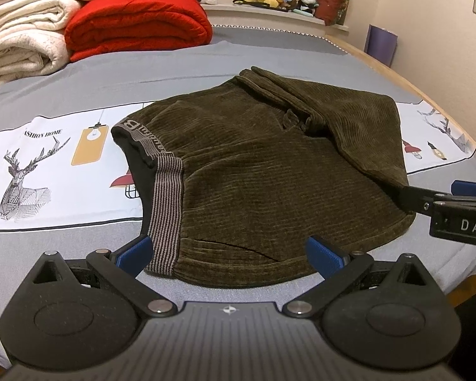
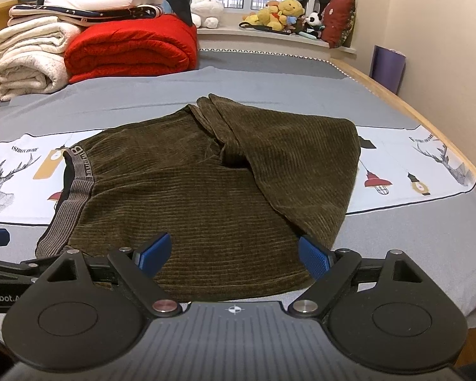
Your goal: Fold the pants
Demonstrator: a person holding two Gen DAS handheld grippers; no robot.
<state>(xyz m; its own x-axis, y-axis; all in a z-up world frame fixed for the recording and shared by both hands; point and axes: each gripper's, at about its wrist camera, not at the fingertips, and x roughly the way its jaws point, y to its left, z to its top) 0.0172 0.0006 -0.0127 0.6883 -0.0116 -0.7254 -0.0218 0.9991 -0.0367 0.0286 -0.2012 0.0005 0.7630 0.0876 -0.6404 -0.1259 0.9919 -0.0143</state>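
Pants lie folded on the bed, both grippers spread wide at the near hem

Pants of dark olive corduroy sit bundled on the bed, just ahead of both tools. The left gripper has its blue-padded fingers spread wide, holding nothing, one pad by the grey striped waistband and the other over the near edge of the cloth. The right gripper is likewise spread wide and holds nothing, its blue pads over the near hem of the pants. In the left view its black fingers reach in from the right, at the folded leg's lower edge. The leg is doubled back across the seat. Beneath lies a grey bedsheet with a white deer-print band. Farther off, at the head of the bed, a rolled red quilt rests beside stacked cream blankets, and plush toys line the windowsill
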